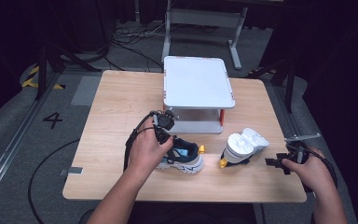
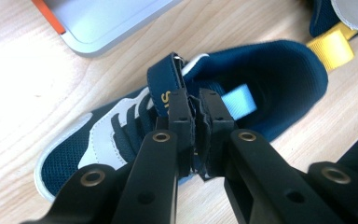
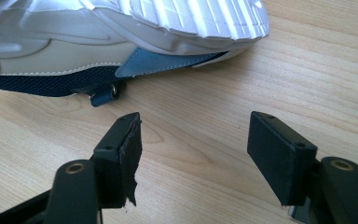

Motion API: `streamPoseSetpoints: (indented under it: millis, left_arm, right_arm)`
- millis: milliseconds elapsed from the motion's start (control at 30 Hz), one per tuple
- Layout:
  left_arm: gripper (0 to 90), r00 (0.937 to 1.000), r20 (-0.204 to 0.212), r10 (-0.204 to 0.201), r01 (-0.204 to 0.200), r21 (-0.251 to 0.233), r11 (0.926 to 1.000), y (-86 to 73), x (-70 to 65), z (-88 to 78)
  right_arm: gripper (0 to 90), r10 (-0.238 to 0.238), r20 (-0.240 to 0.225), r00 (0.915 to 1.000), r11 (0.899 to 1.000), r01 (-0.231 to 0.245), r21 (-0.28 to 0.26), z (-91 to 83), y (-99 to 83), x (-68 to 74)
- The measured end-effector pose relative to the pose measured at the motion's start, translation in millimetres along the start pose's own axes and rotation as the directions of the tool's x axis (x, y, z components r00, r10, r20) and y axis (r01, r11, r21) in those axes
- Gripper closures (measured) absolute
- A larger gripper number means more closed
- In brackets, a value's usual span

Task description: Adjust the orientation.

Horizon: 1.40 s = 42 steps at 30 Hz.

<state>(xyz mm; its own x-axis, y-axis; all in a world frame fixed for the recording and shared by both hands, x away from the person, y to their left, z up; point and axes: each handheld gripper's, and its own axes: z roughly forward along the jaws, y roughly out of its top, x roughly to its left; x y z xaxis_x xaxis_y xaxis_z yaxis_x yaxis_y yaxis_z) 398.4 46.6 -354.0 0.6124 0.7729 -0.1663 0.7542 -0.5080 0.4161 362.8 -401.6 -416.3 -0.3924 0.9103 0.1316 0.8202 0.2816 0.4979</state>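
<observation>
On the wooden tabletop [image 1: 121,93], before a white two-tier rack [image 1: 198,86], the upright navy sneaker [image 2: 261,84] had its tongue pinched by the left hand-held gripper [image 2: 196,116]. The right hand-held gripper [image 3: 193,140] gaped, released, near the overturned sneaker [image 3: 121,28].

A black numeral "4" [image 1: 52,120] painted on the grey floor left of the table [image 1: 116,93], yellow letters beginning "S" on the navy strap [image 2: 164,84] of the shoe [image 2: 121,135], the rest hidden behind the left tool [image 2: 197,122], unreadable
</observation>
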Motion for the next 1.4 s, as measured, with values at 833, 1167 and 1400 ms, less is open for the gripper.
streamPoseSetpoints:
  millis: [833, 1167, 1400]
  left_arm:
    - [86.7, 0.8914, 0.115, 0.438, -0.435, -0.055, 0.8988, 46.9, -38.0, 11.6]
    - [90.0, 0.8773, 0.162, 0.452, -0.445, -0.079, 0.8921, 47.7, -29.3, 17.3]
    - [49.5, 0.8675, 0.218, 0.447, -0.440, -0.082, 0.8940, 35.8, -56.9, 7.8]
  right_arm:
    - [36.1, 0.035, 0.009, 0.9994, 0.999, -0.035, -0.006, -5.8, -10.9, -8.2]
    - [36.1, 0.054, 0.020, 0.9984, 0.999, -0.054, -0.008, -9.4, -17.8, -11.5]
    - [35.9, 0.044, 0.016, 0.9989, 0.999, -0.044, -0.004, -7.3, -15.7, -8.7]
